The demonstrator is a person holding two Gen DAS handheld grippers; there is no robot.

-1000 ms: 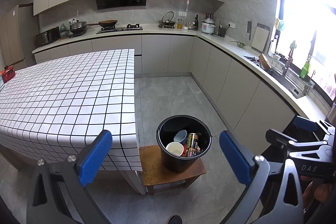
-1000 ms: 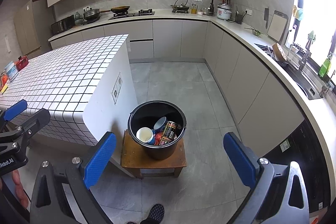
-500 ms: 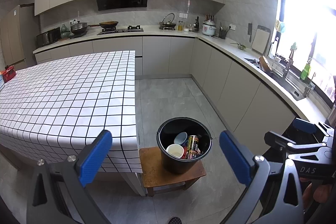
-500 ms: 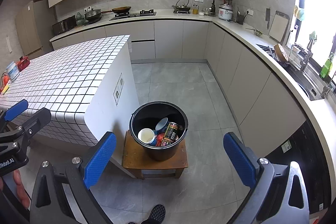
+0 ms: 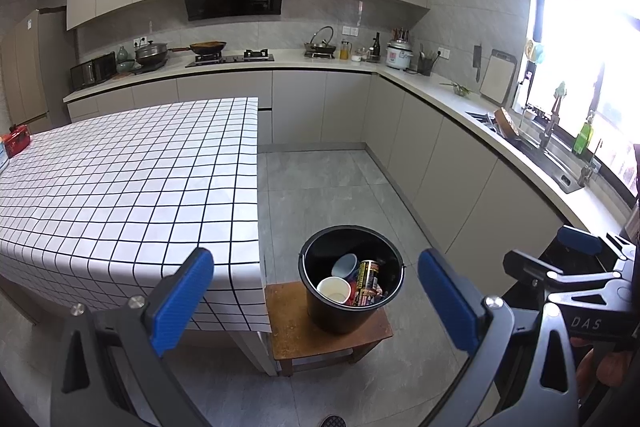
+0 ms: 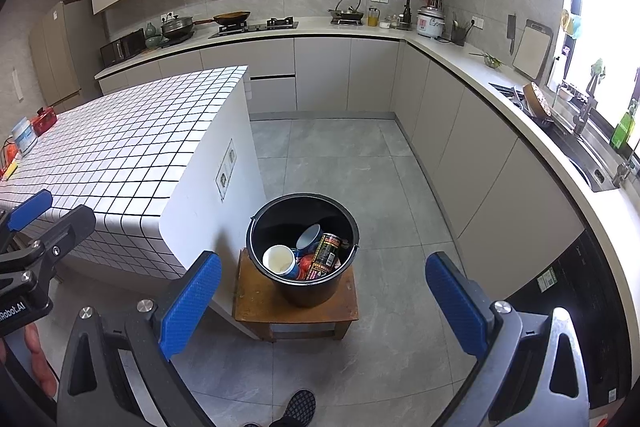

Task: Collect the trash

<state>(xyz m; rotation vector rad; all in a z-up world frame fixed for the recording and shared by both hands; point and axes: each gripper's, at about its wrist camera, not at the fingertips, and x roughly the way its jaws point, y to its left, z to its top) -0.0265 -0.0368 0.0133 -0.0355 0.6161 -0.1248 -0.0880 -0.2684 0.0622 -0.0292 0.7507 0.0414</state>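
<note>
At the far left edge of the checked worktop (image 5: 132, 163) sits a red box (image 5: 16, 142), and the right wrist view shows a small white-and-blue pack (image 6: 23, 135) beside it; whether either counts as trash cannot be told from here. The rest of the cloth shows nothing to pick up.

The left tool (image 5: 316, 297) hangs with its blue pads wide apart and nothing between them. Just off the worktop's near right corner a wooden stool (image 5: 304, 331) carries the black bucket (image 5: 340, 319), which already holds a white paper cup (image 5: 334, 290), a blue cup (image 5: 345, 264) and a dark printed can (image 5: 367, 277), with something red under them. The right tool (image 6: 323, 297) is likewise spread and empty, above the same bucket.

The collecting looks largely done, so the step in hand is probably a check. To do it well, sweep both cameras slowly along the worktop's left edge and the floor (image 6: 360, 167) around the stool, keep the pads apart until a piece is centred between them, and carry anything found to a spot directly above the bucket's rim before letting go, since the stool top is narrow and a nudge could tip the bucket.
</note>
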